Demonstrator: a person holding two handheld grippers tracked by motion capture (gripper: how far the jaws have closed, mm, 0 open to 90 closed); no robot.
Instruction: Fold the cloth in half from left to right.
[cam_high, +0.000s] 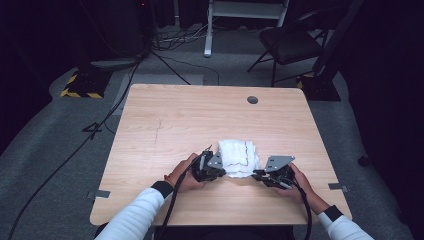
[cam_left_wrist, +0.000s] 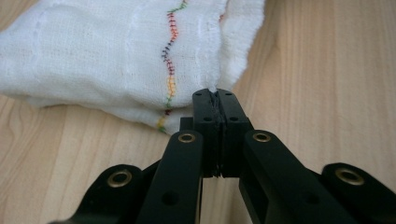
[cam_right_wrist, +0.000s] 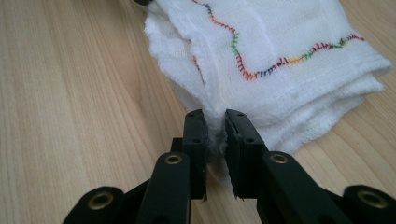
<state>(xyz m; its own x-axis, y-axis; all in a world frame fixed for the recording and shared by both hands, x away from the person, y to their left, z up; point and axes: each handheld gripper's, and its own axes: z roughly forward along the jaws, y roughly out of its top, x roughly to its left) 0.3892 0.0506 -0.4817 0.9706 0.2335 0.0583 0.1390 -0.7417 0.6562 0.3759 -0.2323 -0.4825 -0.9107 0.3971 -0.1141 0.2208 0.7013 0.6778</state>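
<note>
A folded white cloth (cam_high: 240, 156) with a wavy line of rainbow stitching lies on the wooden table (cam_high: 175, 115), near its front edge. My left gripper (cam_high: 224, 172) meets the cloth's near left corner. In the left gripper view the cloth (cam_left_wrist: 107, 60) ends at the left gripper (cam_left_wrist: 215, 95), whose jaws are pressed together on a thin bit of its edge. My right gripper (cam_high: 255, 174) is at the near right corner. In the right gripper view the right gripper (cam_right_wrist: 215, 119) has a fold of the cloth (cam_right_wrist: 289, 42) pinched in the narrow gap between its jaws.
A round cable hole (cam_high: 252, 99) sits near the table's far edge. Grey tape tabs (cam_high: 101, 193) mark the table's left and right edges. A black chair (cam_high: 290, 42) and cables (cam_high: 165, 60) lie on the floor beyond the table.
</note>
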